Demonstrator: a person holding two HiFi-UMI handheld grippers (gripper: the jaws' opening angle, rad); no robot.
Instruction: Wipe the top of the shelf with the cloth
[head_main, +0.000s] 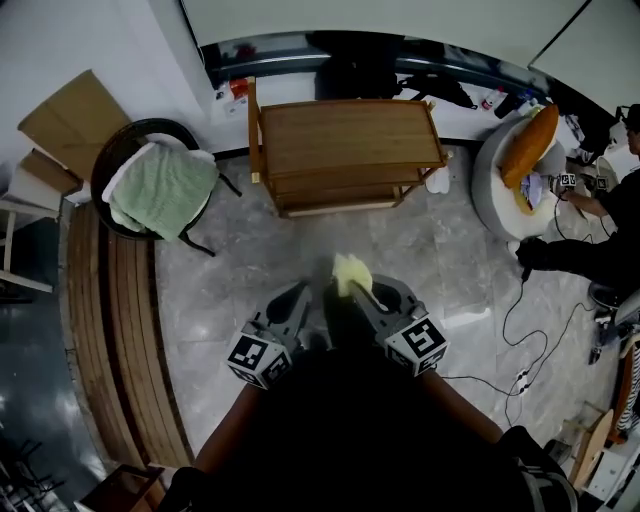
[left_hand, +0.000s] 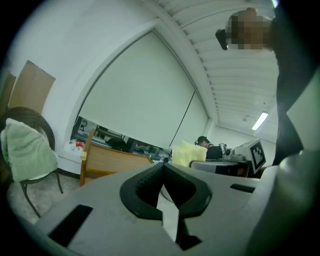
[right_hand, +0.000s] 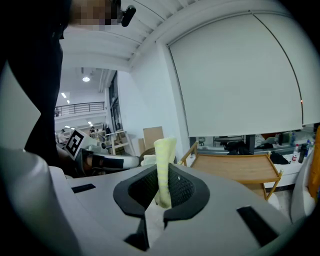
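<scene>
Looking steeply down, the head view shows both tools held close together above a grey marble floor (head_main: 230, 270), well short of the wooden shelf (head_main: 345, 135) by the far wall. The holder's dark clothing (head_main: 350, 430) fills the bottom of the frame and hides the handles and most of both arms.

The right tool (head_main: 352, 288) pinches a pale yellow cloth (head_main: 350, 271). From above, the cloth is only a small blurry tuft. The right gripper view shows more: the cloth (right_hand: 164, 152) stands upright as a narrow folded strip, clamped between the black pads. Its lower end is out of sight inside the tool.

The left tool (left_hand: 163, 167) has its jaws pressed together w/ nothing between them. The cloth appears beyond it, to the right.

In both gripper views the tool body cuts off the bottom of the shelf, so only the top and a rail show. Only the head view shows the lower tiers, and those only partly.

Left of the shelf is a round chair (head_main: 115, 160) w/ a green towel (head_main: 165, 190). A seated person (head_main: 600, 240) is cut off at the right edge.
</scene>
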